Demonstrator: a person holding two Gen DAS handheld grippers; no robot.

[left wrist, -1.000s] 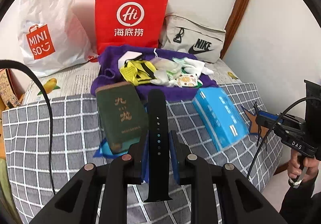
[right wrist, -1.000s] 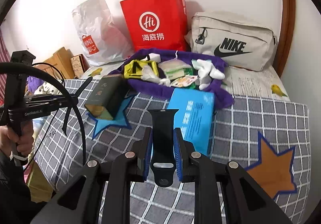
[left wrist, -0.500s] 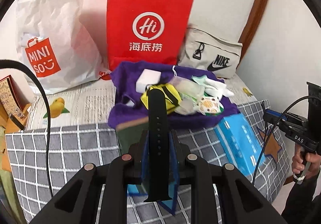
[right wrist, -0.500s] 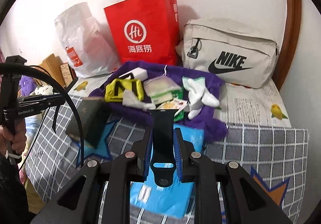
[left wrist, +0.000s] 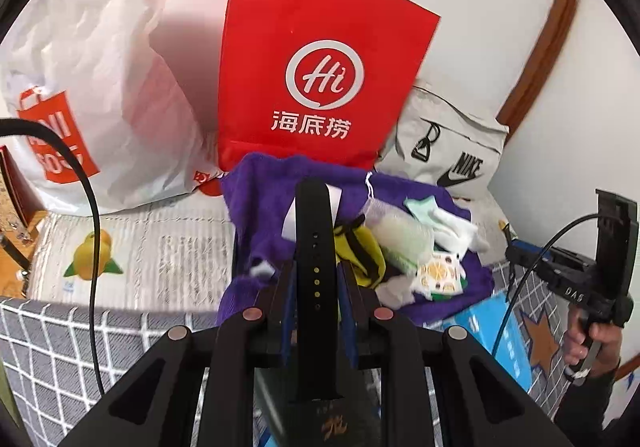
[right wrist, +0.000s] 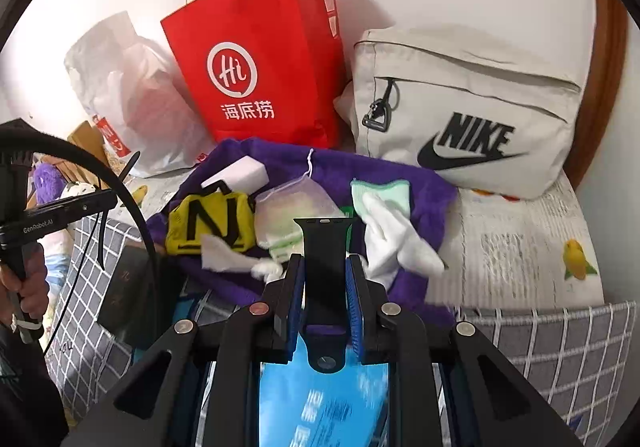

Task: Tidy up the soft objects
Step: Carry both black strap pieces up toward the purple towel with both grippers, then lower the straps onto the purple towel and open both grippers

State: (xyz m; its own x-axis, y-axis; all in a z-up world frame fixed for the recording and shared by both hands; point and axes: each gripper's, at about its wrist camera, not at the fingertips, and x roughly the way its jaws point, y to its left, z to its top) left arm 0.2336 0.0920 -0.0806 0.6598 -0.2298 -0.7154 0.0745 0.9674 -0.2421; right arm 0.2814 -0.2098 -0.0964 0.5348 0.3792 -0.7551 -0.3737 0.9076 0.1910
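Note:
My left gripper [left wrist: 314, 271] is shut on a long black watch strap [left wrist: 314, 247] with a row of holes, which stands up between the pads. My right gripper [right wrist: 325, 267] is shut on a shorter black watch strap [right wrist: 324, 243] with a buckle end. Both hang over a purple towel [right wrist: 420, 183] on the bed. On the towel lie a yellow and black pouch [right wrist: 210, 223], a mesh bag [right wrist: 296, 203], white and mint socks [right wrist: 388, 223], a white block [right wrist: 240, 177] and a small printed packet [left wrist: 440, 275].
A red paper bag [left wrist: 320, 87], a white plastic shopping bag [left wrist: 92, 107] and a beige Nike bag [right wrist: 460, 119] stand against the wall behind the towel. A blue box [right wrist: 324, 399] and a dark green book [right wrist: 132, 295] lie on the grey checked blanket [right wrist: 560, 339].
Both grippers have moved forward over the bed toward the purple towel, which now looks larger and closer. The book and the blue box have slid under the grippers. Each strap stays gripped.

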